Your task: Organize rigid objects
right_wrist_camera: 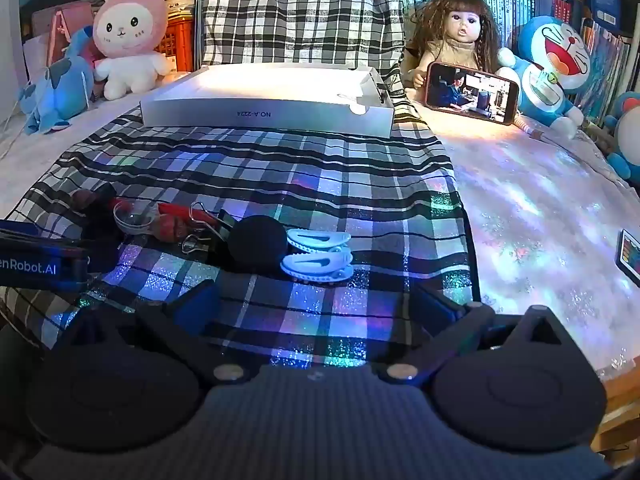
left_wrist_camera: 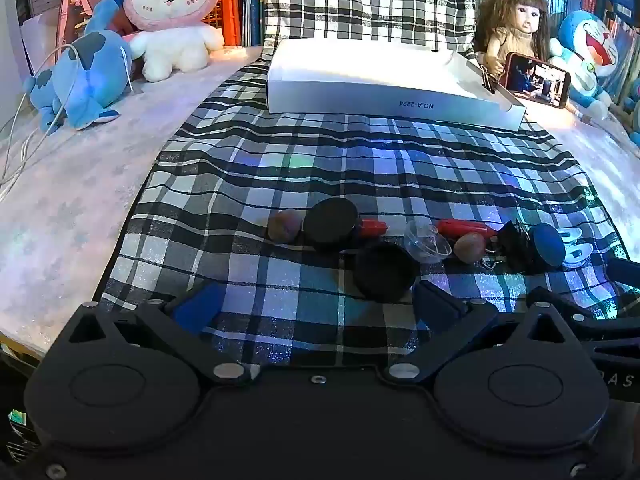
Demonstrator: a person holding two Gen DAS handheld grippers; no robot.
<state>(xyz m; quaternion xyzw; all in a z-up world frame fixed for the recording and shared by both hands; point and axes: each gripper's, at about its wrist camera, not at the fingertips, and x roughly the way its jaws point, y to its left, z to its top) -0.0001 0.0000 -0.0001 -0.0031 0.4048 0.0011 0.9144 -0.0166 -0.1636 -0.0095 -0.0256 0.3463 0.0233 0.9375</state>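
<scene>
Left gripper [left_wrist_camera: 316, 308]: fingers spread wide, nothing between them, above the plaid cloth [left_wrist_camera: 280, 168]. Just beyond its right fingertip sits a black round lid [left_wrist_camera: 384, 272]; a second black lid [left_wrist_camera: 331, 219] lies farther out. Right gripper [right_wrist_camera: 316, 304]: equally wide, holding nothing. Two white clips [right_wrist_camera: 318, 256] lie just ahead of its fingers. White box [right_wrist_camera: 272, 100] stands well beyond both.

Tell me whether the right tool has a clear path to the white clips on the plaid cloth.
Probably yes. The right tool is open and empty, and the white clips lie just ahead of it on the plaid cloth. Only a black round disc touches their left side.
</scene>
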